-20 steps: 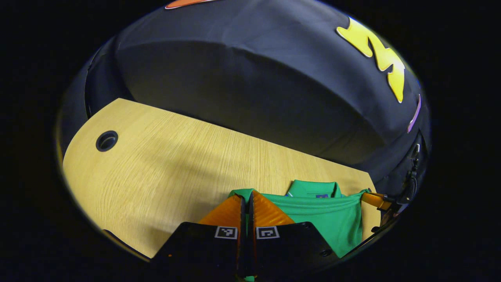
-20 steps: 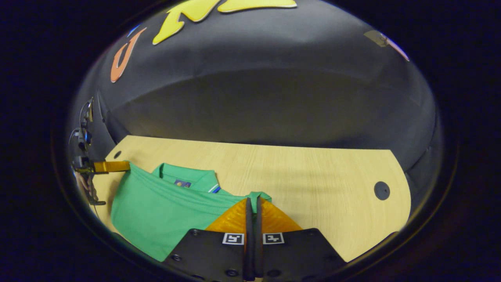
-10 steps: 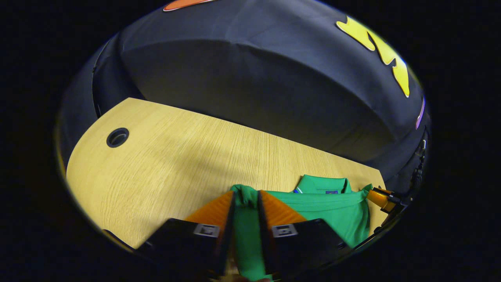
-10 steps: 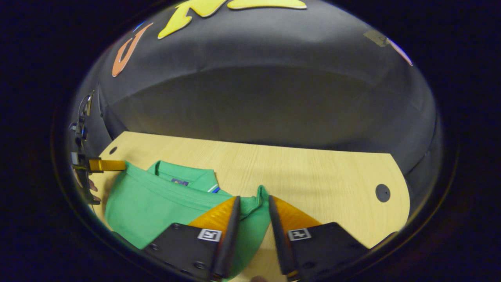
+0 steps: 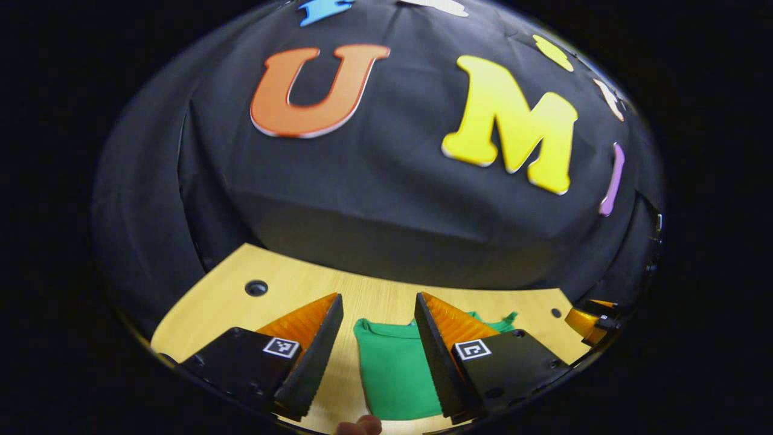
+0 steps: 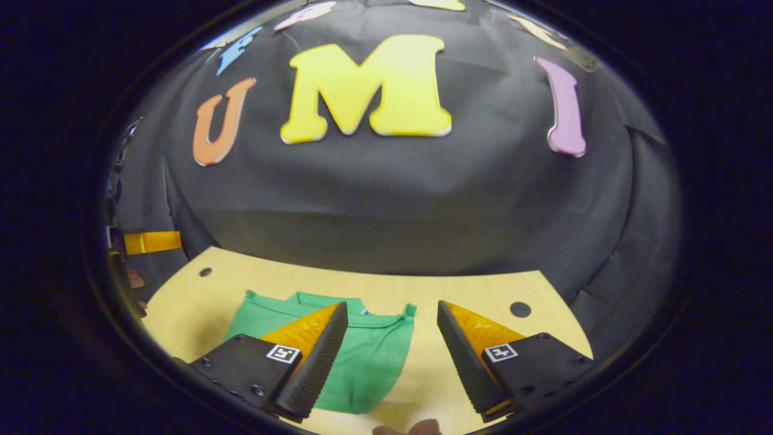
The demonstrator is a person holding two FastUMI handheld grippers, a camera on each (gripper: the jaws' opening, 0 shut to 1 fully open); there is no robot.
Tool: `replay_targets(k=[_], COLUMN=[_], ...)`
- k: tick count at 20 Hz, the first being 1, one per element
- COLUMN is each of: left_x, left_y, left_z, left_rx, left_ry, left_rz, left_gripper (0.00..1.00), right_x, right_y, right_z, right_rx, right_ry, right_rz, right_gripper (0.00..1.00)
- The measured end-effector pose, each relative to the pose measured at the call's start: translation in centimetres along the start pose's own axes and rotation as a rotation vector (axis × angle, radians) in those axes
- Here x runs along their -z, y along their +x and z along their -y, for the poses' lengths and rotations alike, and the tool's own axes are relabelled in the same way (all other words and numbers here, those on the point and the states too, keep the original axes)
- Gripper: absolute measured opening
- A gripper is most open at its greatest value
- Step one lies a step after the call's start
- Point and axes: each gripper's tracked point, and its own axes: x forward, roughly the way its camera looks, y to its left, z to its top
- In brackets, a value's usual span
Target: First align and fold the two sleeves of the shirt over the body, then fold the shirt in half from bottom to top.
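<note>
— Where's the shirt (image 5: 389,368) sitting right now?

— Flat on the tabletop (image 5: 290,287), low in the left gripper view, a compact green block showing between the spread fingers. In the right gripper view it lies at lower left of centre, collar edge toward the booth wall, no sleeve sticking out that I can see.

— And the grippers?

— The left gripper (image 5: 374,356) has its jaws wide, nothing between them. The right gripper (image 6: 389,356) is the same, jaws wide and empty, with the shirt's right edge just behind its left finger. Both look lifted clear of the cloth.

— So it looks finished?

— I'd judge the fold is made. The risk is on the way out: a finger dipping low could catch the top layer and drag it open, or nudge the whole bundle askew.

— Anything else near it?

— Cable holes (image 6: 520,309) in the tabletop, well apart from the shirt.
</note>
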Motion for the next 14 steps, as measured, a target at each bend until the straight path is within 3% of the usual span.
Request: replay_targets(k=[4,6,7,8,10,11,12,13,14], left_x=[-5.5,-6.5,-6.8,-7.1,-6.7,-6.2,-5.5,-4.7,-3.9], left_y=[-10.0,-14.2,-16.2,-18.0,-21.5,-23.1,-24.3,-25.3,-26.0], left_z=[2.0,2.8,3.0,3.1,4.2,4.5,4.9,5.2,5.1], left_rx=[0.019,0.016,0.002,-0.005,0.014,0.015,0.016,0.017,0.017], left_ry=[0.009,0.073,0.107,0.130,0.154,0.167,0.176,0.179,0.183], left_rz=[0.136,0.190,0.220,0.255,0.297,0.308,0.308,0.307,0.297], left_gripper=[0.84,0.84,0.96,0.85,0.87,0.75,0.87,0.98,0.87], right_x=[-6.6,-7.9,-8.3,-8.6,-9.3,-9.0,-7.9,-7.1,-6.5], right_y=[-10.7,-15.3,-17.2,-18.9,-22.1,-23.5,-24.5,-25.4,-26.2], right_z=[-0.9,-2.6,-2.9,-2.9,-2.6,-2.1,-2.3,-2.3,-2.4], right_rx=[0.044,0.018,0.013,0.019,0.029,0.049,0.056,0.059,0.057], right_ry=[-0.074,-0.049,-0.047,-0.048,-0.061,-0.067,-0.071,-0.070,-0.062], right_rz=[0.178,0.219,0.241,0.263,0.311,0.323,0.328,0.326,0.313], right_gripper=[0.95,0.95,0.95,0.95,0.95,0.95,0.89,0.95,0.95])
